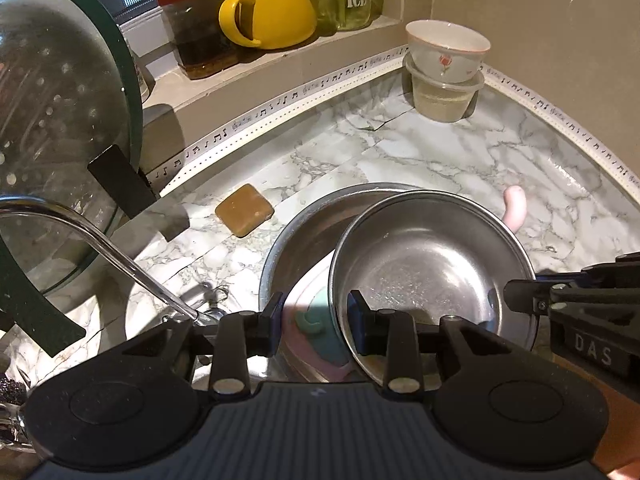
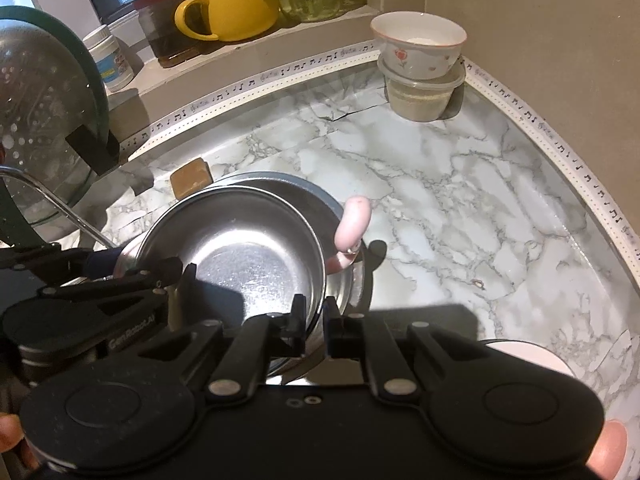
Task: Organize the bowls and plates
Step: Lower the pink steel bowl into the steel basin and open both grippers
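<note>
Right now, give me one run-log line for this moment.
left gripper: holding steel bowl rim | right gripper: shut on opposite rim | bowl: over larger steel bowl | marble counter

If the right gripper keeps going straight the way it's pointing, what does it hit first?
Probably nothing new: the right gripper already grips the rim of the small shiny steel bowl, with the larger steel bowl directly underneath.

The marble counter (image 1: 460,160) carries a brown soap bar (image 1: 244,215), a plastic tub (image 1: 442,96) and steel pan (image 1: 304,236).

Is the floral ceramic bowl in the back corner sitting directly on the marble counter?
No. The floral bowl rests on top of a clear plastic container, which stands on the counter.
</note>
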The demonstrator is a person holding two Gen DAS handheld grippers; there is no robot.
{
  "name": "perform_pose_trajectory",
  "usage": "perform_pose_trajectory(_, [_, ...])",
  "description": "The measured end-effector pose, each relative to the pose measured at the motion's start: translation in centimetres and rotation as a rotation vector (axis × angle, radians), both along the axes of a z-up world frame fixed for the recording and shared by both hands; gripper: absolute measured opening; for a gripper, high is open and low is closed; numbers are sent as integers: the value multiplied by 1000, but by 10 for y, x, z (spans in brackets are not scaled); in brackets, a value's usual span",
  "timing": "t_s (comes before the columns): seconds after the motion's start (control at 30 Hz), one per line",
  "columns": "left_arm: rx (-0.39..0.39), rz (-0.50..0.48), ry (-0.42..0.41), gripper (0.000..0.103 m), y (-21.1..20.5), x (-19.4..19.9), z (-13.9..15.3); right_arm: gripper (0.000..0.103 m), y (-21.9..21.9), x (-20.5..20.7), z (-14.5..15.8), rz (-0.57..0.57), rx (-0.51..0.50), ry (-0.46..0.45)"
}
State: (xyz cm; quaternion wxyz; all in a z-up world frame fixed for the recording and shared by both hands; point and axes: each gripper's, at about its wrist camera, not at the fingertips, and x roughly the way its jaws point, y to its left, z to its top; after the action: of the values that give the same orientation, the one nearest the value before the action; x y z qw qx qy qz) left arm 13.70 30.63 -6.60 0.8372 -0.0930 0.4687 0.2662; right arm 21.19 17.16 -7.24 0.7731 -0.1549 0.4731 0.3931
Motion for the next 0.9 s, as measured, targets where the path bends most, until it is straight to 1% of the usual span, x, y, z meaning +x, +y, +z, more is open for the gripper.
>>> perform_pose_trajectory(0.1, [-6, -3, 14, 32, 4, 0, -4, 10, 1, -2, -3, 11, -11, 17])
perform_pose_trajectory(0.5, [24, -39, 59, 32, 5, 5, -15, 11, 4, -2, -13, 21, -26, 53])
perform_pose_trajectory(0.67, [50, -44, 66, 32, 5, 9, -20, 15, 7, -2, -14, 33, -26, 49])
perform_pose_trajectory(0.9, [55, -33, 75, 33, 11, 14, -26, 22, 12, -5, -13, 65, -25, 41])
